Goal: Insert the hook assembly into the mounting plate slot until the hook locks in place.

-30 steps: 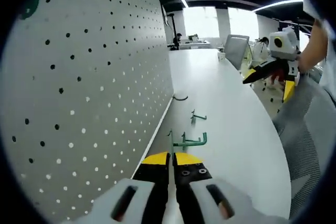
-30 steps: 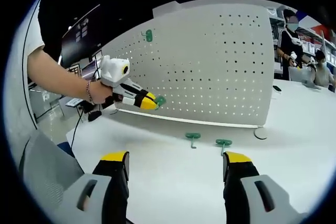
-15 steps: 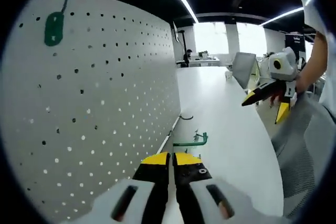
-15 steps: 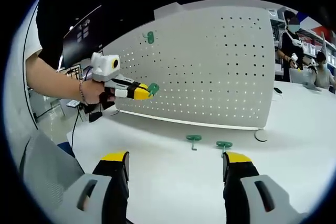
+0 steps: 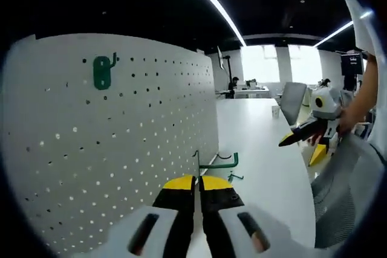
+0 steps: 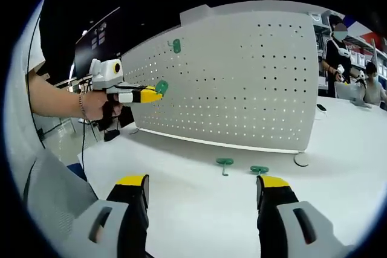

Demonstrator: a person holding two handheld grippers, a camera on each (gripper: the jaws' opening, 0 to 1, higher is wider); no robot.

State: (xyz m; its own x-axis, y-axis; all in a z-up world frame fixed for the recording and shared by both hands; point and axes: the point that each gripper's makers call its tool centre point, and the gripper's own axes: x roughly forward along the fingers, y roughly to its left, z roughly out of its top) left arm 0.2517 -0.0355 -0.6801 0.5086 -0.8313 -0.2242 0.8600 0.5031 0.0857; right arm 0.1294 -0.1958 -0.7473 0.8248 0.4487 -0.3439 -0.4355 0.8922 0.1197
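Observation:
A white pegboard mounting plate (image 5: 121, 143) stands upright along the table. One green hook (image 5: 103, 72) hangs high on it. My left gripper (image 5: 197, 180) is shut on another green hook (image 5: 217, 162), held in the air just off the board's face. In the right gripper view the left gripper (image 6: 154, 93) holds this hook (image 6: 161, 87) in front of the pegboard (image 6: 254, 83), below and left of the mounted hook (image 6: 176, 45). My right gripper (image 6: 203, 184) is open and holds nothing, low over the table. It also appears open at the right (image 5: 297, 150).
Two loose green hooks (image 6: 224, 162) (image 6: 259, 170) lie on the white table (image 6: 199, 209) in front of the board's foot. A grey chair back (image 5: 344, 197) is at the right. People stand in the background by other desks.
My left gripper has lifted the green hook up off table level and higher along the pegboard. The right gripper has stayed nearly still and open.

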